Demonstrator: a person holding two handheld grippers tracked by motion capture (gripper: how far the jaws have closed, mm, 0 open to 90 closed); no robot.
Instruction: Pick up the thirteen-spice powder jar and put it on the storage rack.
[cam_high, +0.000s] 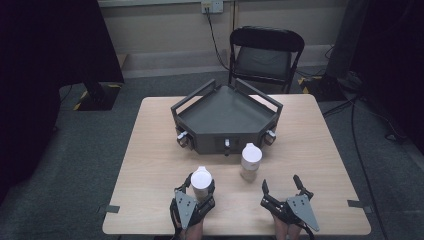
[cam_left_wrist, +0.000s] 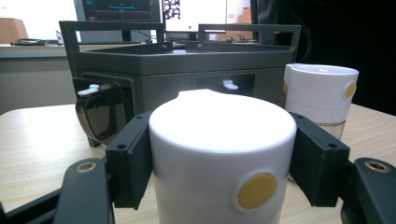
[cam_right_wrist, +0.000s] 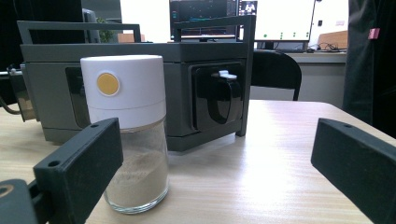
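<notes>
Two spice jars with white lids and a yellow dot stand on the wooden table (cam_high: 150, 150). My left gripper (cam_high: 199, 184) is shut on the near jar (cam_high: 201, 176); in the left gripper view its black pads (cam_left_wrist: 133, 156) press both sides of the white lid (cam_left_wrist: 222, 135). The second jar (cam_high: 250, 161), glass with brownish powder, stands upright to the right and a little farther off (cam_left_wrist: 320, 95). My right gripper (cam_high: 280, 181) rests open near the front edge. In the right gripper view (cam_right_wrist: 222, 163) that jar (cam_right_wrist: 126, 126) stands ahead, just beyond the left jaw, untouched.
A dark grey angular tray-rack (cam_high: 200, 95) with two handles sits mid-table behind the jars, small holders with white clips on its front faces (cam_right_wrist: 217, 98). A black folding chair (cam_high: 265, 55) stands behind the table. Bare tabletop lies on either side of the rack.
</notes>
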